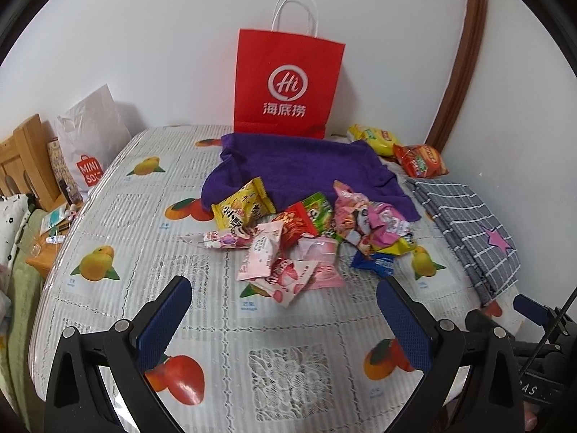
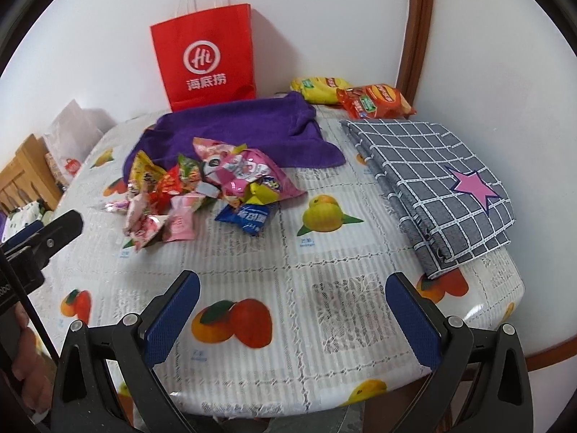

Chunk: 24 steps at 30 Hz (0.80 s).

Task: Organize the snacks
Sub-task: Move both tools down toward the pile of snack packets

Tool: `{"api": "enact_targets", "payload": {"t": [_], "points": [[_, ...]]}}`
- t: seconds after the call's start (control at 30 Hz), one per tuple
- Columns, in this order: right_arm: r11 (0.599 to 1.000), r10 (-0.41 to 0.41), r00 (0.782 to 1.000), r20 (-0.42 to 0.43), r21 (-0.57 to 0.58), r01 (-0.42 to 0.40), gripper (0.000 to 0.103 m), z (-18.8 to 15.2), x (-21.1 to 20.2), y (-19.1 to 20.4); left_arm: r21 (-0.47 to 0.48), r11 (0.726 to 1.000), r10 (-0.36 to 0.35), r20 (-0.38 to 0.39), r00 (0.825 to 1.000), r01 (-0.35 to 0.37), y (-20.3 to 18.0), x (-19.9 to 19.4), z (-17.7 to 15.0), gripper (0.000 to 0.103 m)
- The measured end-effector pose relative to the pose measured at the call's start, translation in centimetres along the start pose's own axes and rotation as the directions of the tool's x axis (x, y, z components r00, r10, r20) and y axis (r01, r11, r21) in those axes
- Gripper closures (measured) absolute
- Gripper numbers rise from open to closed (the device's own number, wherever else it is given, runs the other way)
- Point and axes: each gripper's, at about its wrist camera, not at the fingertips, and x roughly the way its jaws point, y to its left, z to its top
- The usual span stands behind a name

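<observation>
A heap of small snack packets lies mid-table, partly on a purple towel; the heap also shows in the right wrist view. A blue packet lies at its near right edge. A yellow chip bag and a red chip bag lie at the back right. A red paper bag stands upright against the wall. My left gripper is open and empty, just short of the heap. My right gripper is open and empty above bare tablecloth, nearer the front edge.
A folded grey checked cloth with a pink star lies on the right side of the table. A white Miniso bag and wooden furniture stand beyond the left edge. The wall is close behind.
</observation>
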Motion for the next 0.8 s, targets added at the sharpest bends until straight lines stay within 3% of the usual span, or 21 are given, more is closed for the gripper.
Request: {"api": "enact_targets", "payload": {"t": [0.27,0.47,0.67,0.8], "points": [[0.997,0.076,0.997,0.013,-0.004,-0.076,0.002,1.6,3.3,-0.5,-0.042,0.999,0.008,-0.040,0.999,-0.010,2.2,3.3,0.8,0.000],[0.986,0.156,0.987,0.029,0.051,-0.157,0.006,5.2,5.8,-0.3,-0.059,0.998,0.031,-0.064,0.997,-0.035,4.1,5.4,1.7,0.000],[0.991,0.121,0.992,0.023,-0.058,-0.119,0.006,7.3,8.3,1.7,-0.079,0.996,0.041,-0.089,0.995,-0.048,5.8,7.2,2.4,0.000],[0.983,0.157,0.988,0.002,-0.093,-0.156,0.006,7.4,9.8,2.4,-0.109,0.994,0.016,-0.107,0.994,-0.028,6.5,8.6,2.9,0.000]]}}
